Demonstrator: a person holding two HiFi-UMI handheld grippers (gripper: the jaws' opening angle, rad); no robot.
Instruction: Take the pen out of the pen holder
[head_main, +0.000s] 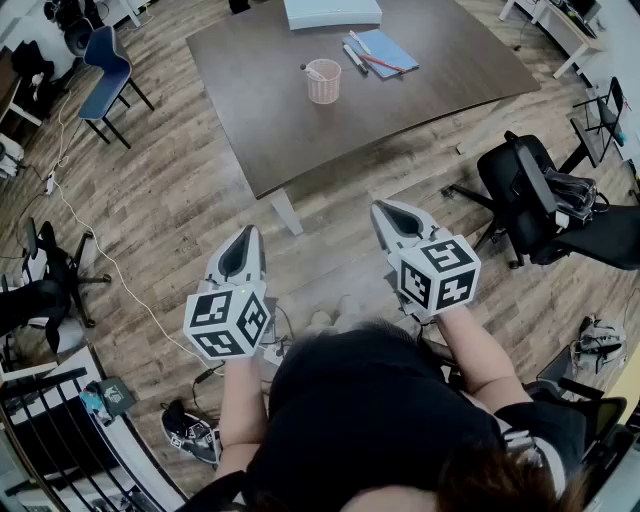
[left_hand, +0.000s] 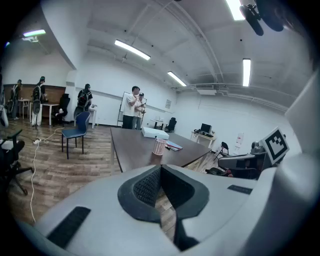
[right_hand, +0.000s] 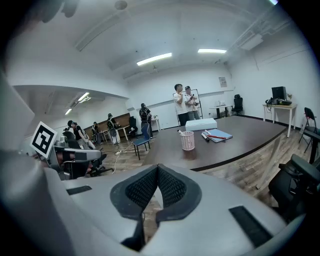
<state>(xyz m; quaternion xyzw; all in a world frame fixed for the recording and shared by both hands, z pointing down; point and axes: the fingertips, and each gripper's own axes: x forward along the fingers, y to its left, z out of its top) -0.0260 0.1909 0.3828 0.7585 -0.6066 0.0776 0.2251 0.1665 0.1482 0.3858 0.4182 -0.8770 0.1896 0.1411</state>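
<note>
A pink mesh pen holder (head_main: 323, 82) stands on the dark brown table (head_main: 300, 130), well ahead of both grippers. A pen (head_main: 310, 71) leans out of its top. The holder also shows in the left gripper view (left_hand: 159, 146) and in the right gripper view (right_hand: 187, 140), small and far off. My left gripper (head_main: 246, 231) and right gripper (head_main: 383, 207) hang side by side above the wooden floor, short of the table's near edge. Both are shut with nothing between their jaws, whose pads meet at the tips (left_hand: 159, 168) (right_hand: 158, 168).
A blue notebook (head_main: 385, 50) with pens on it and a white box (head_main: 332, 12) lie behind the holder. A black office chair (head_main: 530, 200) stands at the right, a blue chair (head_main: 108, 75) at the far left. A white cable (head_main: 95, 245) runs over the floor. People (right_hand: 182, 102) stand beyond the table.
</note>
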